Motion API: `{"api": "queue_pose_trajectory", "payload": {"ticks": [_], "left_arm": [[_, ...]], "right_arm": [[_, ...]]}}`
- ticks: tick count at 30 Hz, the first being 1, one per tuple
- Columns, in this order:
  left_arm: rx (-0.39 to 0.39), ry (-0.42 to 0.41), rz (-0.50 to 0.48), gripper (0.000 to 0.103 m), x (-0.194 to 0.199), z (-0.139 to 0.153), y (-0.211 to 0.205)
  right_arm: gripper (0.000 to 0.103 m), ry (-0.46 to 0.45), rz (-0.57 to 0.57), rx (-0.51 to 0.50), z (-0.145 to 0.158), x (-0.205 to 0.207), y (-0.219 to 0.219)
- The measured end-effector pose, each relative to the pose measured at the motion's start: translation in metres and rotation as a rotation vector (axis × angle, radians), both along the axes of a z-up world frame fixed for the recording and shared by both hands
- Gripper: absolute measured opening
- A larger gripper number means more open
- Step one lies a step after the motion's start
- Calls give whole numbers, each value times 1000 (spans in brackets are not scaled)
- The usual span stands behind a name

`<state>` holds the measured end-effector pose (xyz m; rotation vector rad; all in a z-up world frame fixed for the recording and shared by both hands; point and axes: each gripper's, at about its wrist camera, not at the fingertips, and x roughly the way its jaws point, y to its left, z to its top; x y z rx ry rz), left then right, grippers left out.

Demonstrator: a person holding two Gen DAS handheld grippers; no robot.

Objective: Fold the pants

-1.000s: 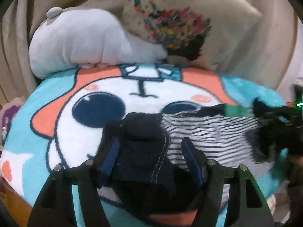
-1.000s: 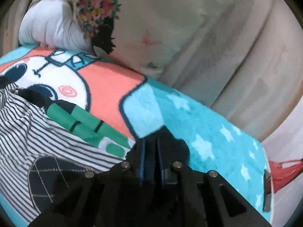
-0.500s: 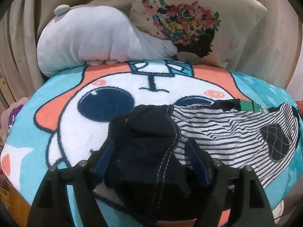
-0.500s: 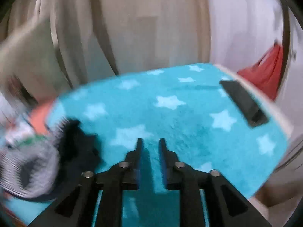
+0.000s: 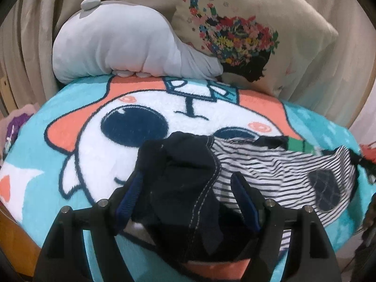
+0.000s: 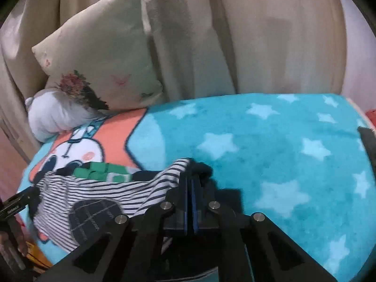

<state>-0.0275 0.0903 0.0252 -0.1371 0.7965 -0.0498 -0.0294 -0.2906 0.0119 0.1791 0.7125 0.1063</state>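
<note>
The pants are striped black and white, with a dark navy part, a checked patch and a green band. They lie across a cartoon blanket. My left gripper is open, its fingers on either side of the bunched navy part. In the right wrist view the pants lie to the left, and my right gripper is shut on the pants' dark end at their right edge.
A grey plush pillow and a beige flowered cushion lie at the back against beige curtains. The blanket's turquoise starred half stretches to the right. A dark flat object sits at its right edge.
My right gripper let go of the pants' end, swung away to the right, then came back and shut on it again. My left gripper stayed open over the navy part.
</note>
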Motion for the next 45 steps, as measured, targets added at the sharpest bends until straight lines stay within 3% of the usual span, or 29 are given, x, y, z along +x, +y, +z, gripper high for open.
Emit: {"api": "queue_pose_trajectory", "payload": {"ticks": [4, 8, 10, 11, 12, 13, 14, 15, 18, 21, 22, 23, 25, 28, 35, 36, 38, 39, 43, 45], "left_arm": [[-52, -1, -10, 76, -1, 7, 1], [-62, -2, -21, 76, -1, 7, -3], [-60, -3, -21, 76, -3, 7, -4], [-63, -3, -21, 76, -2, 7, -4], [-65, -2, -22, 76, -3, 7, -4], [-70, -2, -22, 76, -3, 8, -5], [-77, -2, -21, 76, -3, 8, -5], [-83, -2, -20, 76, -4, 9, -5], [-93, 0, -20, 76, -6, 10, -5], [-87, -1, -28, 76, -10, 12, -9], [-84, -2, -29, 76, -11, 13, -9], [-78, -2, -30, 76, -13, 13, -10], [-69, -2, -32, 76, -14, 14, -11], [-52, -7, -27, 76, -12, 18, -13], [2, -62, -49, 76, 2, 28, -35], [14, -57, -49, 76, 5, 26, -38], [23, -24, -47, 76, 12, 16, -42], [22, -6, -44, 76, 15, 10, -42], [73, 13, 8, 76, 20, -9, -36], [65, 11, 21, 79, 21, -13, -32]], "right_arm": [[4, -29, -74, -48, 8, -22, -15], [4, 30, -210, -119, 1, -35, -46], [8, 21, -270, -36, 0, -47, -69], [13, 14, -264, 19, 1, -51, -76], [39, 1, -248, 107, 0, -56, -85], [73, -12, -235, 151, 1, -59, -90], [80, -34, -212, 196, 2, -62, -91], [82, -64, -177, 236, 2, -64, -88], [82, -41, -120, 243, -3, -53, -69], [78, 38, -89, 183, -21, -29, -45], [53, 61, -76, 167, -27, -22, -36], [36, 74, -70, 158, -31, -18, -30], [24, 81, -63, 159, -34, -15, -29], [20, 34, -77, 156, -25, -20, -38], [20, 25, -160, 144, -21, -25, -70], [23, 40, -165, 148, -25, -25, -72], [39, 52, -188, 146, -29, -26, -76], [44, 40, -208, 155, -27, -31, -80], [45, -59, -273, 108, 1, -54, -85], [46, -111, -235, 93, 22, -59, -75]]}}
